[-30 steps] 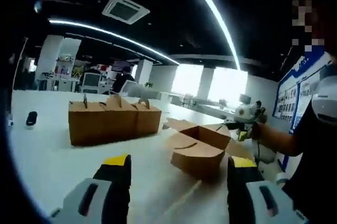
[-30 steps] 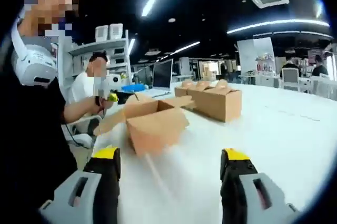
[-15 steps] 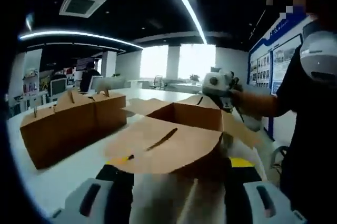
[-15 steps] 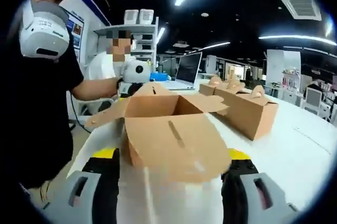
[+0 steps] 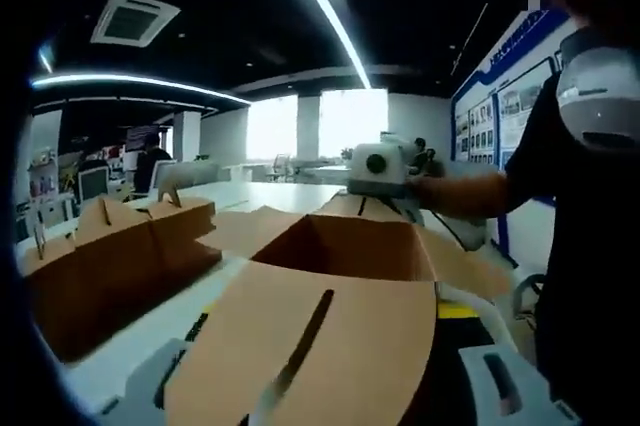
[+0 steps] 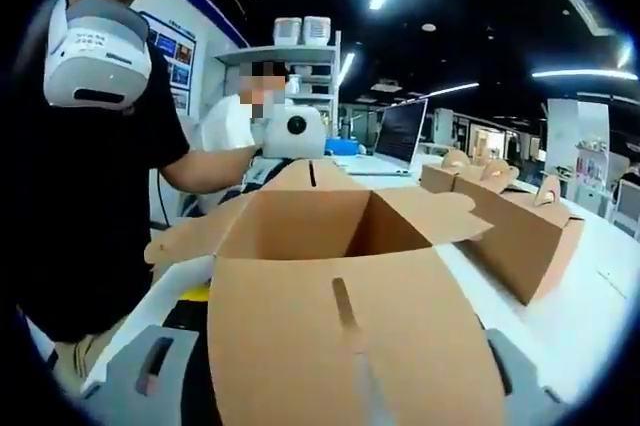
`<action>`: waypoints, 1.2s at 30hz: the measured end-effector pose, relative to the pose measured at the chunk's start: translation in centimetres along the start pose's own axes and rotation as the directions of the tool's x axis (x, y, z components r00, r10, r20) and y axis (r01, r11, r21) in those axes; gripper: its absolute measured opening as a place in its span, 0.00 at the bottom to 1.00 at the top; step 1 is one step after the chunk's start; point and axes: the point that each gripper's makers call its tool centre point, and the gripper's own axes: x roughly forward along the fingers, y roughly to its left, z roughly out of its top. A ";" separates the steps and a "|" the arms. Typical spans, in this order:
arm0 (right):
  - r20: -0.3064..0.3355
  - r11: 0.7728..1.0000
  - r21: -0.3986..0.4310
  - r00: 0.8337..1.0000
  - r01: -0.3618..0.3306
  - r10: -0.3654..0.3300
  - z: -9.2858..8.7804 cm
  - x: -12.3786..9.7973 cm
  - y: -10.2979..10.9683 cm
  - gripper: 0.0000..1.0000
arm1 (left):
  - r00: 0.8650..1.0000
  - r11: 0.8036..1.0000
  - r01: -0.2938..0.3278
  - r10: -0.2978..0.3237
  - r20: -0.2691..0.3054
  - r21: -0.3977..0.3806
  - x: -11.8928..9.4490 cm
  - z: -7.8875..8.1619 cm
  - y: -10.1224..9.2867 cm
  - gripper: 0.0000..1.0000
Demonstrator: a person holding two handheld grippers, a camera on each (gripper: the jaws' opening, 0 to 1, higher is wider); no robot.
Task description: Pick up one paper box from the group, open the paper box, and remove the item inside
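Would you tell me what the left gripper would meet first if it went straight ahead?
Most likely the near flap of the open paper box, lying right over the left gripper's jaws; depth is hard to judge.

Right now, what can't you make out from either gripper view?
- Open paper box interior floor: in both gripper views its near wall and front flap hide it, so the item inside cannot be seen.
- Left gripper jaw tips, left gripper view: covered by the flap; open or shut unclear.
- Right gripper jaw tips, right gripper view: likewise under the flap.
- Closed boxes: the row runs off the left edge of the left gripper view, so the count is unsure.
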 end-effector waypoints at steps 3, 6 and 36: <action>-0.004 0.999 -0.036 1.000 0.010 -0.010 0.1 0.1 0.0 0.72 | 1.000 1.000 -0.009 0.009 0.000 0.015 -0.1 0.1 0.2 0.67; -0.015 0.994 -0.104 0.999 0.029 -0.031 0.4 0.1 -0.1 0.72 | 1.000 0.998 -0.021 0.021 -0.003 0.051 -0.1 0.2 0.6 0.67; -0.094 0.471 -0.866 0.874 0.165 -0.478 3.7 -0.8 -1.6 0.71 | 0.881 0.410 -0.184 0.472 -0.035 0.893 -1.7 2.4 3.4 0.63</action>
